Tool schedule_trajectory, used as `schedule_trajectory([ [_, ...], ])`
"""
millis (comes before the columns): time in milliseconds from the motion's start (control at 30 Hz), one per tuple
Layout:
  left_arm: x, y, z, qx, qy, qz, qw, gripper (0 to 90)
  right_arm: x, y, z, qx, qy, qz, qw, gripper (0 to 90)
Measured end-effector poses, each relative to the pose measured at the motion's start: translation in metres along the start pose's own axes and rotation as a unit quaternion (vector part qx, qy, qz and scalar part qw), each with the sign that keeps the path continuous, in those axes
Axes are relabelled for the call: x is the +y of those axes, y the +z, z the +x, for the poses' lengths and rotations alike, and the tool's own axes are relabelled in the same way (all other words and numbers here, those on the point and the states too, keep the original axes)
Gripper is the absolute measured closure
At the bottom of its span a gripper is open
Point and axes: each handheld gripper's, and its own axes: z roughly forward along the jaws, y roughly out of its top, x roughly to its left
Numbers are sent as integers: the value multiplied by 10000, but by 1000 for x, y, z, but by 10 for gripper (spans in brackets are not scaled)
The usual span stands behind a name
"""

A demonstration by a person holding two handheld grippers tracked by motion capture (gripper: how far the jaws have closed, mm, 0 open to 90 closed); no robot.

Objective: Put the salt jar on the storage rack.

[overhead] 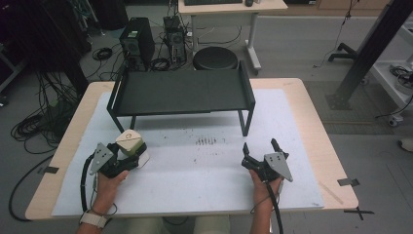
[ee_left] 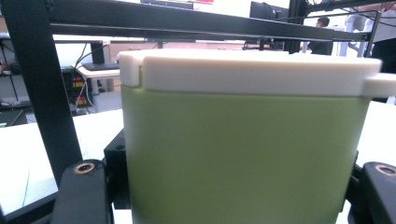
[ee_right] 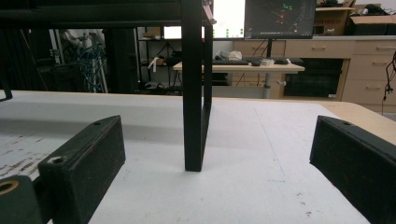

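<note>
Left gripper view: left claw [ee_left: 238,196] clamped on green container [ee_left: 243,158], right claw [ee_right: 219,177] wide, seemingly empty.

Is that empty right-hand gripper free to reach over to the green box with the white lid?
Probably yes. The right gripper stands open and empty, and only bare white mat lies between it and the green box. But the left gripper already clamps the box's sides, so mainly the lid is free.
</note>
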Motion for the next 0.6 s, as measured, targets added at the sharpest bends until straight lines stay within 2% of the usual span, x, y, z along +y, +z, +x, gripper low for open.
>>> schedule_trajectory([
  [600, 3, 0, -1, 32, -4, 116, 9999, 293, 0, 0, 0, 5, 10, -13, 10000, 33],
])
